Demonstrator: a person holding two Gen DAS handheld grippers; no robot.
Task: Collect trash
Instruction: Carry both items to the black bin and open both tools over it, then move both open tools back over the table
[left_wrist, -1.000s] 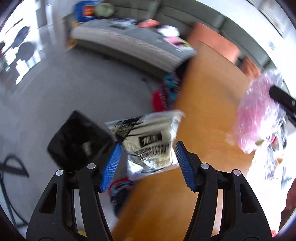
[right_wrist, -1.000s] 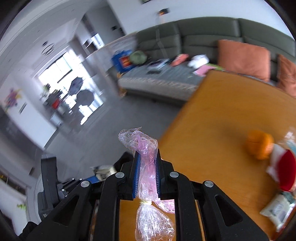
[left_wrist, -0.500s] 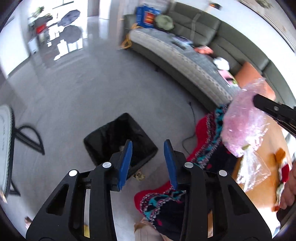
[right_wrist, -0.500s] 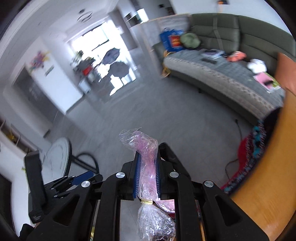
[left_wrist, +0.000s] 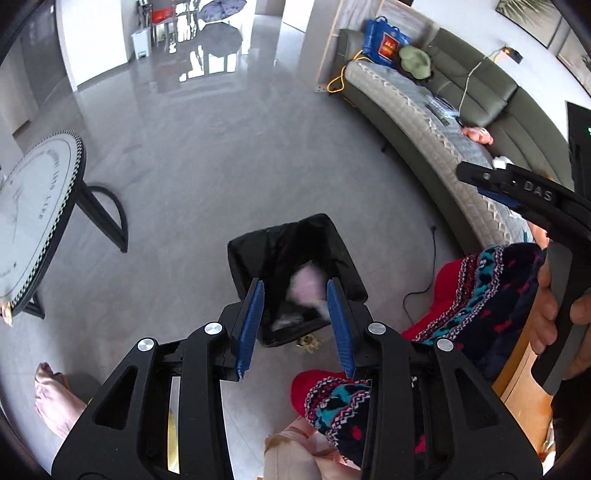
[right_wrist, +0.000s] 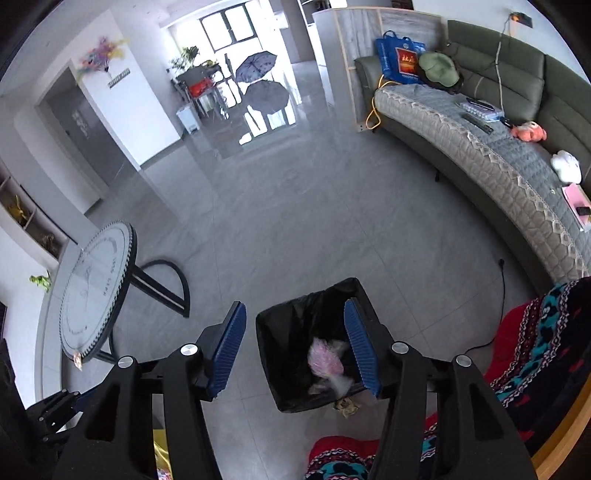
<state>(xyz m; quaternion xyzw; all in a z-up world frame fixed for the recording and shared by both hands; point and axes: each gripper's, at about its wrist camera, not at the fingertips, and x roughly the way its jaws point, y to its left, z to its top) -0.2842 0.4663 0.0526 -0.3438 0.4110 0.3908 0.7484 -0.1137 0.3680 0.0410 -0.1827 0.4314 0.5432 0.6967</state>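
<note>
While the crumpled pink plastic bag (right_wrist: 327, 360) drops into the black-lined square bin (right_wrist: 295, 400) on the floor, the right tool (right_wrist: 295, 349) above it is spreading, nothing between its pads. The left tool (left_wrist: 293, 325) stands narrowly parted and empty; one small scrap (right_wrist: 345, 405) lies on the floor by the bin, uncollected.

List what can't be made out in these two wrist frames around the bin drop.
- Pink plastic bag in the black lined bin: motion-blurred in the left wrist view, so its resting state is unclear.
- Bin bottom: dark liner hides other contents in both views.
- Small crumpled scrap on the floor by the bin: too small to identify.
- Right gripper, jaws opening and empty: its finger covers the bin's right rim.
- Left gripper: nothing between its fingers.
</note>
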